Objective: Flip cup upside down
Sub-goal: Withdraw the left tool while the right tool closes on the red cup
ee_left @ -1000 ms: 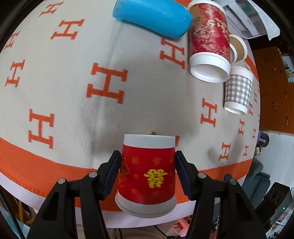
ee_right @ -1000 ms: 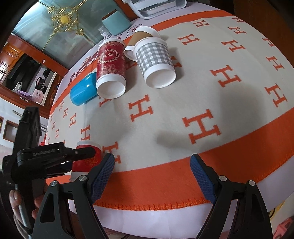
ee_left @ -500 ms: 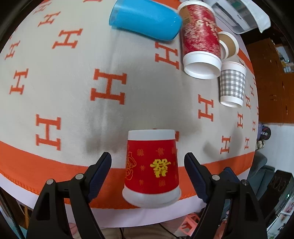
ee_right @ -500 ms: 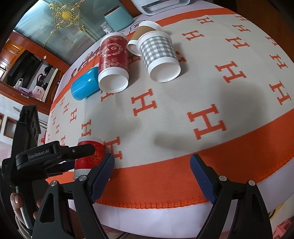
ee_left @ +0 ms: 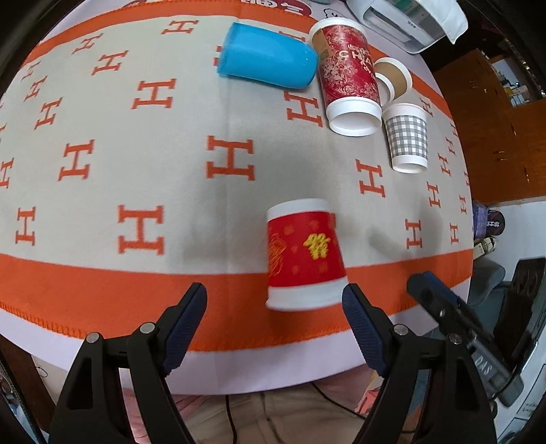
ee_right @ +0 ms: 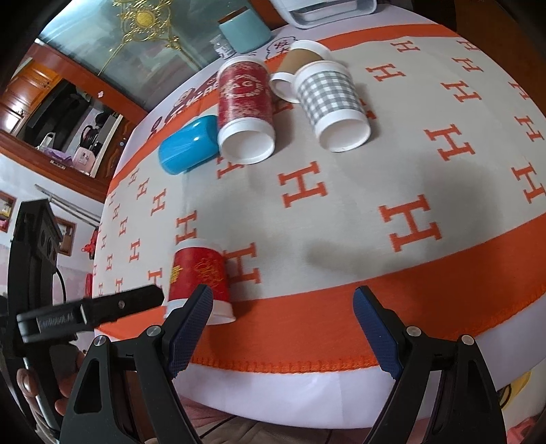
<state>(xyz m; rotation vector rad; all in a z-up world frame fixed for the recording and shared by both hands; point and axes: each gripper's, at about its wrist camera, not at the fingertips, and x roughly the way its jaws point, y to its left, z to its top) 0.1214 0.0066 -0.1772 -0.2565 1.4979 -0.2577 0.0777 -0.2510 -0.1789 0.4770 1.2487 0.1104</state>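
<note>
A red paper cup with a gold emblem [ee_left: 303, 256] stands upside down, wide rim on the cloth, near the table's front edge. It also shows in the right wrist view [ee_right: 199, 276]. My left gripper [ee_left: 274, 321] is open and empty, drawn back from the cup, which sits just ahead toward its right finger. My right gripper [ee_right: 283, 328] is open and empty over the front edge, to the right of the cup. The left gripper's arm shows in the right wrist view [ee_right: 92, 312].
A blue cup [ee_left: 266, 61], a tall red cup [ee_left: 348, 78], a brown cup [ee_left: 392, 78] and a grey checked cup [ee_left: 407, 136] lie on their sides at the far side of the H-patterned cloth [ee_left: 136, 153]. A white appliance [ee_left: 409, 20] sits behind them.
My left gripper opened, let go of the red cup and pulled back from it. The cup stays upside down on the cloth. The right gripper stayed open and barely moved.
</note>
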